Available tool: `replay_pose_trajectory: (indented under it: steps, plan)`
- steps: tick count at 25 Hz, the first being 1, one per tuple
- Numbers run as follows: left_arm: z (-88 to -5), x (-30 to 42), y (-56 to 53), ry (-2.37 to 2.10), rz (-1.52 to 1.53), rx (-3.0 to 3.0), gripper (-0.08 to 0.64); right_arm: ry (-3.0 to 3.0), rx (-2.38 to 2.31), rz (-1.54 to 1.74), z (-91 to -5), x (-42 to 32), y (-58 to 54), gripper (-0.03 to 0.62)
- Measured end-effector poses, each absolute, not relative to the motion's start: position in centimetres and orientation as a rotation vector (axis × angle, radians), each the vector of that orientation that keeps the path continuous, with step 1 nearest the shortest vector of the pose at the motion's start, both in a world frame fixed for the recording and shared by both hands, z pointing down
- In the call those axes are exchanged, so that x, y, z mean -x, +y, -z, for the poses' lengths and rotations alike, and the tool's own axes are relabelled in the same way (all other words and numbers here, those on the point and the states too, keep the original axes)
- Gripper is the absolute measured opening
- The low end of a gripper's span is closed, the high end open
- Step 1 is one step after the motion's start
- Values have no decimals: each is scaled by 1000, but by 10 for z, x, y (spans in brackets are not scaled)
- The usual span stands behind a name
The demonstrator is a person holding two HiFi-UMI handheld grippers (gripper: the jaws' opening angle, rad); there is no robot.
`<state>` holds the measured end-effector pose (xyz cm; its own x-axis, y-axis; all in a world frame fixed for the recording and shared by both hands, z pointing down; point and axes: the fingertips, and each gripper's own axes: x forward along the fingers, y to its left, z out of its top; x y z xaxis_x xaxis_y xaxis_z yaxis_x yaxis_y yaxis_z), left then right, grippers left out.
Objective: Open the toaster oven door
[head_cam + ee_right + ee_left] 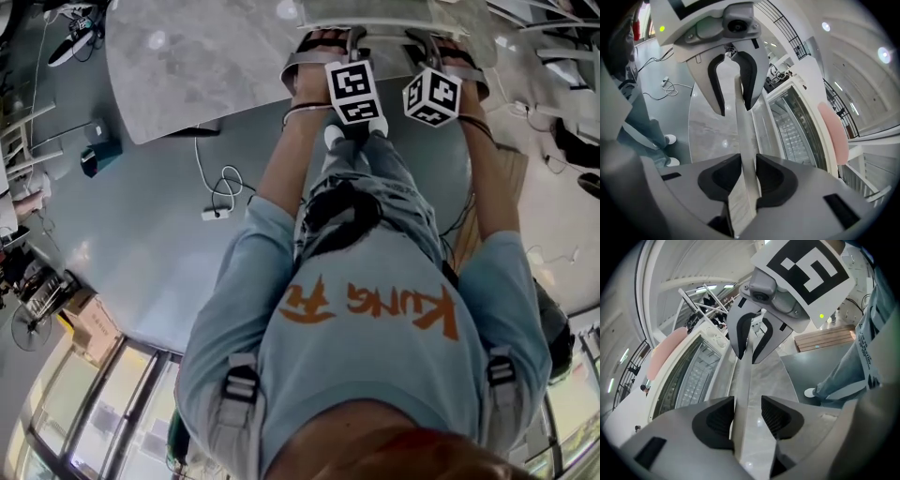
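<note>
Clamping the door handle [746, 136] of the toaster oven [794, 133] in my right gripper [749, 171], my left gripper [747, 408] stood slightly open around that same handle.

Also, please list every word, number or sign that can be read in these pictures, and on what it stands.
"KUNG", orange, upside down in the head view, on the person's blue shirt; the stylised word beside it is unclear.
Vertical print on the person's clothing, left gripper view: too small.
A sticker on the door handle, right gripper view: blurred.
</note>
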<state>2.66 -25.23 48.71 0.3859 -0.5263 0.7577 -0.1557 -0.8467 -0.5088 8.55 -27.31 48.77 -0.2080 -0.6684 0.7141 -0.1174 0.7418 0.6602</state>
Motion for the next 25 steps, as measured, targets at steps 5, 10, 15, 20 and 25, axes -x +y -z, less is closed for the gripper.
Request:
replay_pose_trajectory:
  steps: [5,10,15,20,25]
  plan:
    - [-501,-35,-240,639,1444,2301,206,-1724,-613,574,-503,-90,-261,98]
    - [-519,-36,-222,640,1473,2286,250,-1765,-577,551,-521,-90,-239,180]
    - [-541,-34,-213,625,1506,2241,304,-1813,-542,547,-543,-86,-225,268]
    - [-562,-36,-204,650,1484,2194,336,-1828,-512,612,-564,-87,-213,311]
    - [-577,-31,-196,654,1454,2167,364,-1826,-549,667,-576,-81,-208,317]
